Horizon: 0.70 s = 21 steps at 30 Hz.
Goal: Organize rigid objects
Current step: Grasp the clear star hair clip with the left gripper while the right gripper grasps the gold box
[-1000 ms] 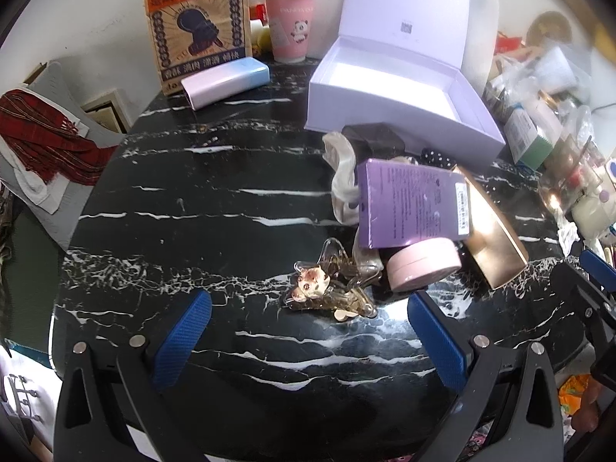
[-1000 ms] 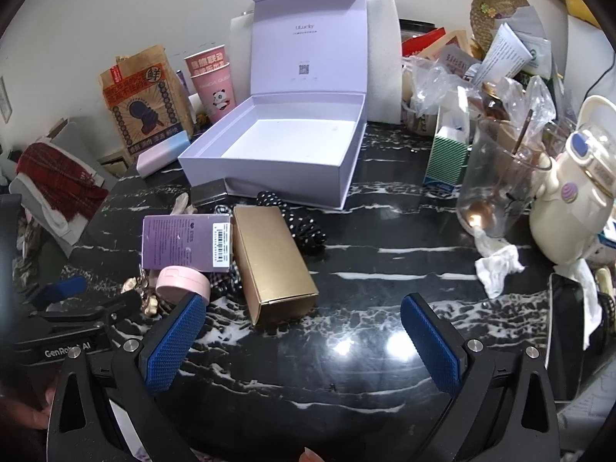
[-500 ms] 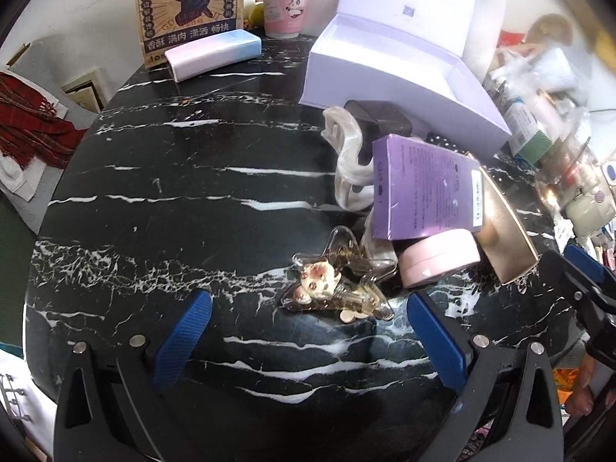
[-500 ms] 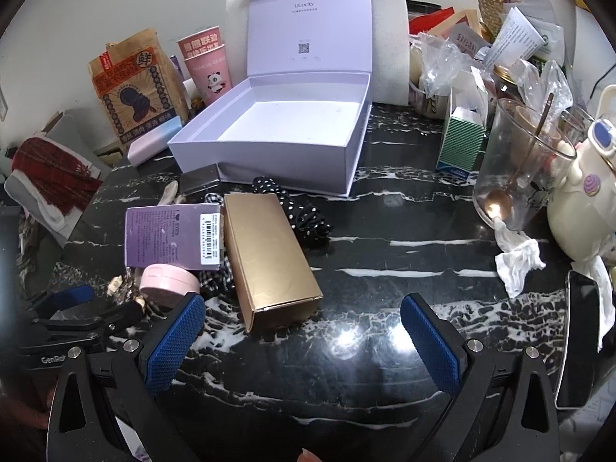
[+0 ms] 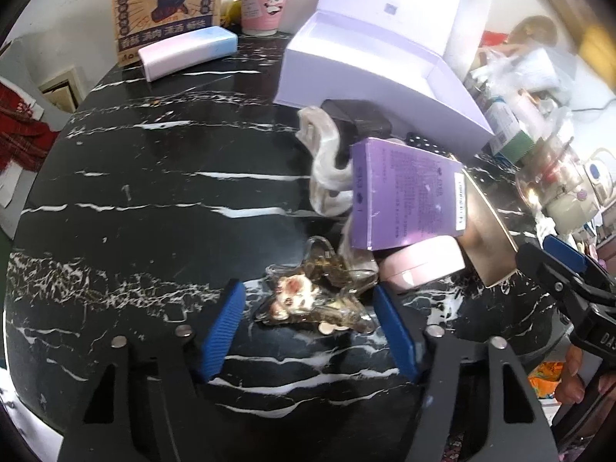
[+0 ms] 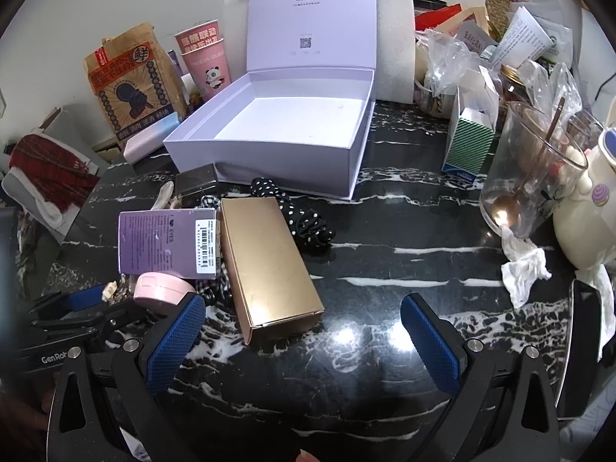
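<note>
Count: 1 open lavender box (image 6: 269,142), 1 gold box (image 6: 269,265), 1 purple carton (image 6: 165,242), 1 pink compact (image 6: 161,292), 2 stacked pink cups (image 6: 206,65), 1 glass (image 6: 535,169), 1 clear hair claw (image 5: 312,296).

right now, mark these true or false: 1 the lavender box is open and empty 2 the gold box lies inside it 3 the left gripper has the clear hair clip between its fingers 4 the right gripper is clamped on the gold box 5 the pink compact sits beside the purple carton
1. True: the lavender box has its lid up and nothing inside.
2. False: the gold box lies on the table, in front of it.
3. True: the left gripper brackets the hair clip; its jaws have just been closing, and contact is unclear.
4. False: the right gripper is open, with the gold box just ahead of its pads.
5. True: the pink compact touches the purple carton.
</note>
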{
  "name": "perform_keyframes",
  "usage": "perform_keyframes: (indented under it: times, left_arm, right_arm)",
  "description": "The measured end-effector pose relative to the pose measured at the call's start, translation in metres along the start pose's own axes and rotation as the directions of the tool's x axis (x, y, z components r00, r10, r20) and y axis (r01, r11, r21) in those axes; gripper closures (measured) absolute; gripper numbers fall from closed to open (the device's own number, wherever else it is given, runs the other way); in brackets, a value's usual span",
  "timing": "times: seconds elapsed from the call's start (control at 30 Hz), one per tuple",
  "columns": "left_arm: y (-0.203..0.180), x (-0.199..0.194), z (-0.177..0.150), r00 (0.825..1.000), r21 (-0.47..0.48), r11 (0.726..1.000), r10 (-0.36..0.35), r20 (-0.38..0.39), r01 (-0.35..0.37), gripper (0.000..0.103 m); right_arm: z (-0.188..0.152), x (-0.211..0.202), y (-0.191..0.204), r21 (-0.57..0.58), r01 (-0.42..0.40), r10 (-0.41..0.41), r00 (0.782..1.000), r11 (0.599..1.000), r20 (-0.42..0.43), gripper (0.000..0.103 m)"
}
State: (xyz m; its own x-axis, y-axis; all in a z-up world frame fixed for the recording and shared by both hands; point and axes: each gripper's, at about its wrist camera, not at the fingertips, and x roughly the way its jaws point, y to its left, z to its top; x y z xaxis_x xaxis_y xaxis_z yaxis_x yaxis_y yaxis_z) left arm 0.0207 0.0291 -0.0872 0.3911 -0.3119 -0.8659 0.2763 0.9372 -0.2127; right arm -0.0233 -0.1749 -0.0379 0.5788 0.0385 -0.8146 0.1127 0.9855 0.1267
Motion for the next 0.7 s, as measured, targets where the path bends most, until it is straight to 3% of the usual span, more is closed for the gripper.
perform_keyframes:
  times: [0.2,0.7]
  left_arm:
    - [-0.005,0.001,-0.001,1.0,0.019,1.0,-0.015,0.009,0.015,0.045]
    - [0.017,-0.013,0.0,0.998,-0.053,0.998,0.037,0.049,-0.035,0.045]
  right_arm:
    - [-0.001,0.005,0.003,-0.017,0.001,-0.001,1.0,1.0,-0.015,0.0]
    - [0.002,0.024,0.002,-0.011,-0.053,0.053,0.999,0.999,-0.01,0.0]
